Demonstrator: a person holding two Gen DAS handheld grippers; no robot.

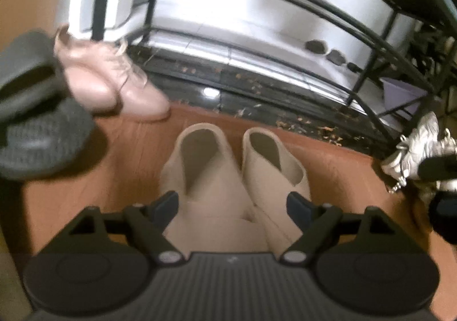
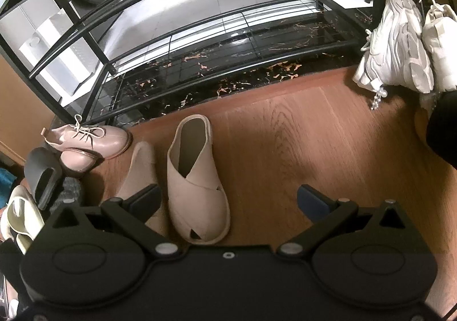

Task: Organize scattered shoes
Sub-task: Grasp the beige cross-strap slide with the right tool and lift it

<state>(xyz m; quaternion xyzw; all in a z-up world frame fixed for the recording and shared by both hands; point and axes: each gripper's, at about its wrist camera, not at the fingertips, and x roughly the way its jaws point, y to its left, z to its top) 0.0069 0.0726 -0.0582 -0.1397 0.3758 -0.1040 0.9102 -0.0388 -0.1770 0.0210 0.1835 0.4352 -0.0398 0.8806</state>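
Note:
Two beige slip-on shoes lie side by side on the wooden floor before a black metal shoe rack (image 1: 257, 21). In the left wrist view my left gripper (image 1: 232, 201) is open, its fingers spread around both shoes, the left shoe (image 1: 200, 178) and the right shoe (image 1: 274, 178). In the right wrist view my right gripper (image 2: 228, 201) is open and empty above the floor; one beige shoe (image 2: 197, 178) lies between its fingers near the left one, the other beige shoe (image 2: 140, 169) lies partly behind the left finger.
A pair of pink lace-up shoes (image 2: 91, 141) sits at the rack's left foot, also in the left view (image 1: 114, 78). Dark slippers (image 1: 37, 109) lie left. White sneakers (image 2: 400, 43) stand right by the rack (image 2: 200, 35). A black marble strip (image 2: 228, 69) runs under the rack.

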